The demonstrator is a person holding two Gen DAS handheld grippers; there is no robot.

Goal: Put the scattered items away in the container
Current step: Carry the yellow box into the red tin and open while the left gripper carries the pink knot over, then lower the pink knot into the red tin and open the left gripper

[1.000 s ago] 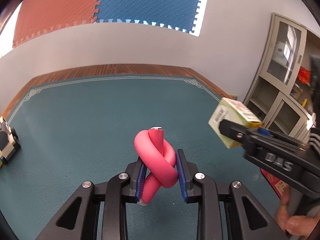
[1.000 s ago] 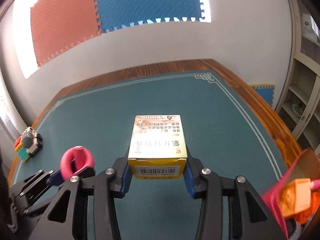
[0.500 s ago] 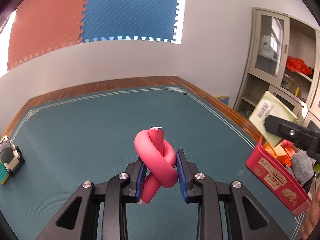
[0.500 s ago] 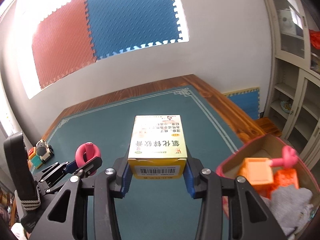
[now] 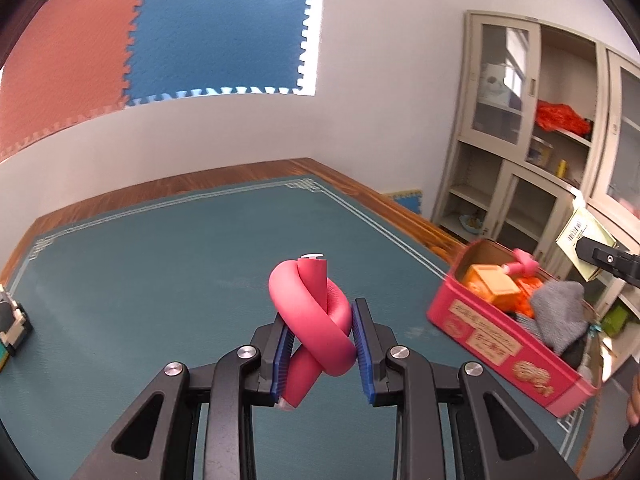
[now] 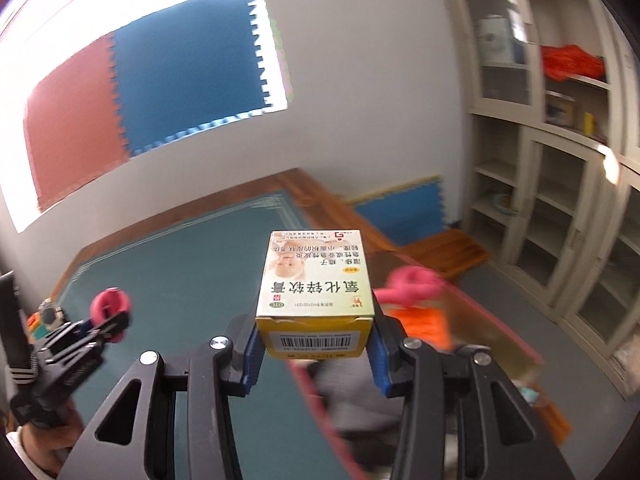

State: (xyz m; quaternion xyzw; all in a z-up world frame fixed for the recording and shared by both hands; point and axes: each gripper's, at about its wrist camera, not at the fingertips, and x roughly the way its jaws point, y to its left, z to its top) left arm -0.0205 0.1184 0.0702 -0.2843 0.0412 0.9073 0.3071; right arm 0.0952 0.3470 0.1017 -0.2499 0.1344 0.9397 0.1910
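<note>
The green worktop (image 5: 168, 264) is big and mostly bare. The pink tin (image 5: 508, 344) sits at its right edge, already holding an orange block, a grey cloth and a small pink toy. In the left wrist view the tin lies off to the right of the left gripper (image 5: 322, 346). In the right wrist view the tin is just under and in front of the right gripper (image 6: 316, 344), so the right hand is the nearer one. The tin's long side runs away from the cameras.

The right gripper squeezes a yellow box (image 6: 316, 300) between its blue pads. The left gripper is closed tight on a knotted pink foam tube (image 5: 314, 318).

The tin is blurry in the right view, and the box hides part of it. A small toy car (image 5: 12, 322) is cut off at the left edge.
</note>
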